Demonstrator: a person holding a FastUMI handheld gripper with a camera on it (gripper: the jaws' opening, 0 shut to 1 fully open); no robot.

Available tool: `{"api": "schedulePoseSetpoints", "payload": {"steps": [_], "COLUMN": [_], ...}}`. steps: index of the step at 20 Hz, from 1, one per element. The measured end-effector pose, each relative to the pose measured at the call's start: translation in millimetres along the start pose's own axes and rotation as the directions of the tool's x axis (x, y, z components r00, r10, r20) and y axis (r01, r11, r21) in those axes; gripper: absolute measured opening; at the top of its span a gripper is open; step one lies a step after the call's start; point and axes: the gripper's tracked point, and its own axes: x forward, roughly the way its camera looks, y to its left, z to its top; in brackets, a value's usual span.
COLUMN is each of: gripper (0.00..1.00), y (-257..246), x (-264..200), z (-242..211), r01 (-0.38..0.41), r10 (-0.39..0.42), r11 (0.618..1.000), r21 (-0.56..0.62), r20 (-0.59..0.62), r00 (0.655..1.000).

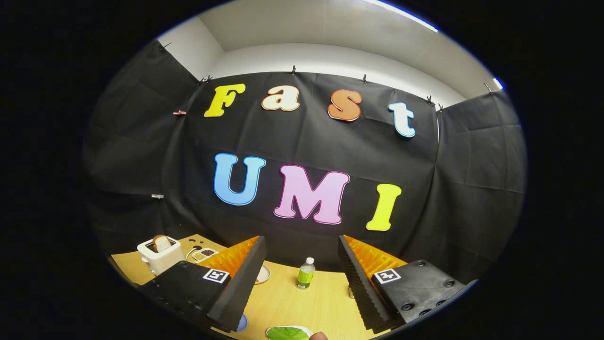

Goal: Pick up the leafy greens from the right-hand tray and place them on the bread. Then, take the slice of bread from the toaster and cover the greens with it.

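You held the tongs (298, 278) tilted upward over a pale wooden table (306, 307), with their two fingers spread wide and nothing between them. Lowest in the frame, at bottom centre, lay one bunch of leafy greens (286, 333) on a white tray (304, 329), nearer to you than the fingertips; a fingertip (319, 336) poked in just right of it. Beside the left finger's tip, a sliver of a blue dish (242, 323) showed, too hidden to tell more. Each finger carried one square black-and-white marker (216, 276), two in all; they held no readable writing.

Farther on, between the fingers, stood one small green bottle (306, 273) with a white cap; its label was too small to read. A white plate (263, 274) peeked out behind the left finger, its contents hidden. At lower left sat one white toaster (160, 255) with a single slice of bread (162, 243) standing in its slot, and just right of it one small dish (203, 254) with dark and pale contents you could not make out.

Beyond the table, black cloth (472, 165) clipped along its top edge walled the booth, and a white wall and ceiling (330, 33) rose above it.
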Motion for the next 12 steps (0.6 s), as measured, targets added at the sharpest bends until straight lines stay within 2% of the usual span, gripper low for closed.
{"api": "schedulePoseSetpoints", "payload": {"steps": [6,9,12], "gripper": [0.95,0.94,0.93], "y": [7,7,11], "x": [-2,-6,-12], "z": [-24,-59,-105], "r01": [-0.051,-0.09,-0.138], "r10": [0.052,0.091,0.137], "r11": [0.999,0.996,0.99], "r21": [0.016,0.011,0.014], "r20": [-0.06,-0.152,-0.261], "r00": [0.997,0.984,0.956]}}
